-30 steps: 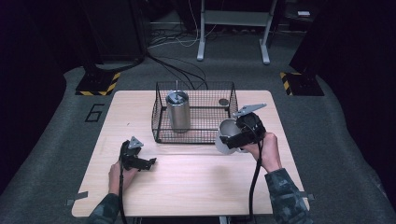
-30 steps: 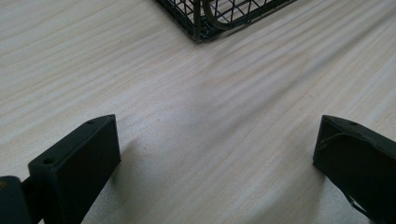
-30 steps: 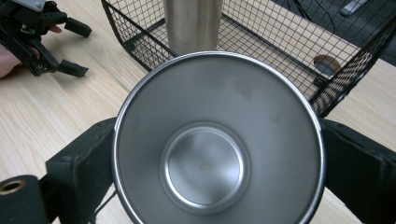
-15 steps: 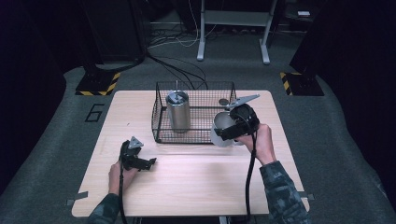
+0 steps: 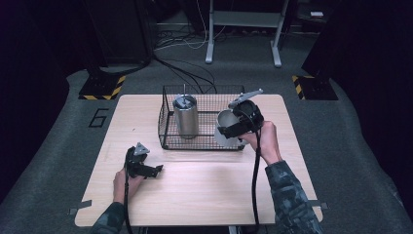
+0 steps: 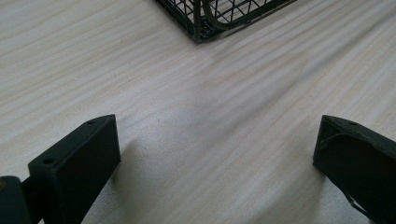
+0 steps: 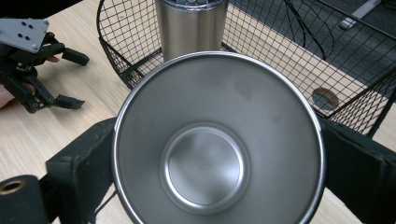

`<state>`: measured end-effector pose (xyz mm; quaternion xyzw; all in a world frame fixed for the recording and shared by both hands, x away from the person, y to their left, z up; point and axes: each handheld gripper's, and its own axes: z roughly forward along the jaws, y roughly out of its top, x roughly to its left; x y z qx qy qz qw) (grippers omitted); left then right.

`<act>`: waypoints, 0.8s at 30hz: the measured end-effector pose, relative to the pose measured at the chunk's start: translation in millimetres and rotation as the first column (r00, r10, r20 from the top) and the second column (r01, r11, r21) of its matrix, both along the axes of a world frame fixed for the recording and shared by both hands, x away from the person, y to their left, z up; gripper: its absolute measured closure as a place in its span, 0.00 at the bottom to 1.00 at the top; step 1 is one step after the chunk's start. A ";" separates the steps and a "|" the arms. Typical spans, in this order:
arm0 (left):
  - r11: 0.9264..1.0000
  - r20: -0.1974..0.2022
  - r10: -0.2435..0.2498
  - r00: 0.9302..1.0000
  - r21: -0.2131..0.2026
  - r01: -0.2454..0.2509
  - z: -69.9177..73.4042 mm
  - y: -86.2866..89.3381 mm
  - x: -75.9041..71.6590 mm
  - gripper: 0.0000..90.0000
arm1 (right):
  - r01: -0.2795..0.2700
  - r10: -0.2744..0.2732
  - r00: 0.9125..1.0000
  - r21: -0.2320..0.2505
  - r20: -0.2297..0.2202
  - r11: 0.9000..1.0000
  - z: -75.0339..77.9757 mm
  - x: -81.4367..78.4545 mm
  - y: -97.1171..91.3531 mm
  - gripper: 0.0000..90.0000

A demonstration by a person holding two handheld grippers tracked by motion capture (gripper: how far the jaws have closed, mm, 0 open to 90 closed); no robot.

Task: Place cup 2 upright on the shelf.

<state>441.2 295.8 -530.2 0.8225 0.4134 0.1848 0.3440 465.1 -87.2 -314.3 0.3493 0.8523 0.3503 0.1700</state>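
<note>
Steel fills the space between the right gripper's two black jaws: a shiny, round stainless-steel cup, pinched by its outer wall on both sides, its open mouth facing back along the jaws so the flat bottom shows deep inside. In the high view the right gripper holds that cup tilted at the near right corner of the black wire basket, the cup partly over the rim.

Just beyond the jaws stands a tall, lidded stainless-steel tumbler, upright inside the basket. Past the cup, to the jaws' right, a small round dark disc lies on the basket floor.

The step in hand looks like setting the cup into the basket. To do it well, the grip should stay firm while the cup is carried clear over the wire rim, then lowered into the free floor to the jaws' right of the tumbler, away from its wall so the two do not knock. Turning the cup upright before release would help it settle flat on the mesh.

Off to the jaws' left, the left gripper rests low over the pale wooden table, its jaws spread wide with nothing between them, well apart from the basket.
</note>
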 end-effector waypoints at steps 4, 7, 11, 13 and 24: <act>1.000 -0.006 0.000 1.000 -0.004 0.000 0.0 -0.2 -0.4 0.00 | 0.009 -0.009 1.000 0.000 -0.008 1.000 2.5 5.6 5.0 0.06; 1.000 -0.001 -0.001 1.000 -0.002 0.001 0.0 0.1 0.1 0.00 | 0.001 -0.001 1.000 -0.003 0.007 1.000 4.1 11.2 7.8 0.06; 1.000 -0.009 0.000 1.000 -0.002 0.000 0.2 -0.1 -0.4 0.00 | 0.016 -0.016 1.000 -0.002 0.000 1.000 5.4 17.1 13.2 0.06; 1.000 0.001 0.000 1.000 -0.002 0.000 -0.1 0.0 0.0 0.00 | 0.008 -0.009 1.000 -0.011 -0.003 1.000 6.2 20.1 14.4 0.06; 1.000 -0.006 0.001 1.000 -0.002 -0.001 0.1 -0.2 -0.4 0.00 | 0.025 -0.025 1.000 -0.024 -0.007 0.999 4.1 36.8 22.0 0.06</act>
